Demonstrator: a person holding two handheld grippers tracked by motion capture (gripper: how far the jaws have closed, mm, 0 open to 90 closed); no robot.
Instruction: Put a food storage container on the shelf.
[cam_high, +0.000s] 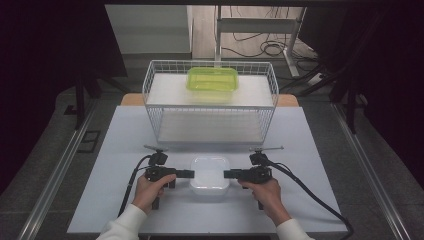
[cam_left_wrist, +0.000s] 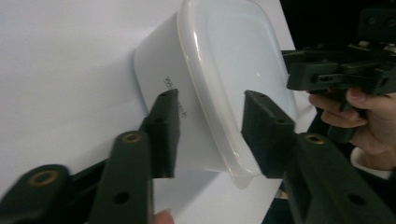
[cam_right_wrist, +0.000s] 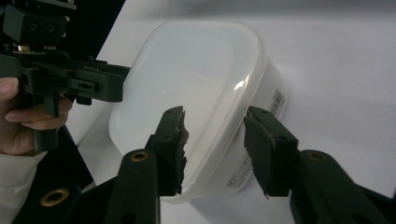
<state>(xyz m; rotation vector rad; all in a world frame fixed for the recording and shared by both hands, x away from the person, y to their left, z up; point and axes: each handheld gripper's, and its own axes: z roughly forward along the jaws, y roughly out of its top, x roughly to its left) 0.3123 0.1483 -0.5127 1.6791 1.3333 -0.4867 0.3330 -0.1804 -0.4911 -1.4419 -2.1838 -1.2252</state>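
Left gripper (cam_left_wrist: 210, 133) with its black jaws astride the lidded edge of a white plastic container (cam_left_wrist: 219, 60) on a white table (cam_left_wrist: 60, 70); the right gripper (cam_left_wrist: 343, 70), hand-held, at the container's far side.

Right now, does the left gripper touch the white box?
Cannot tell. In the left gripper view the left gripper straddles the white box at its rim, but neither contact nor gap shows plainly.

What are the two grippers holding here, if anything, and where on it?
The white lidded container. The left gripper straddles its lidded rim at one end, the right gripper at the opposite end. Whether the pads press yet cannot be told.
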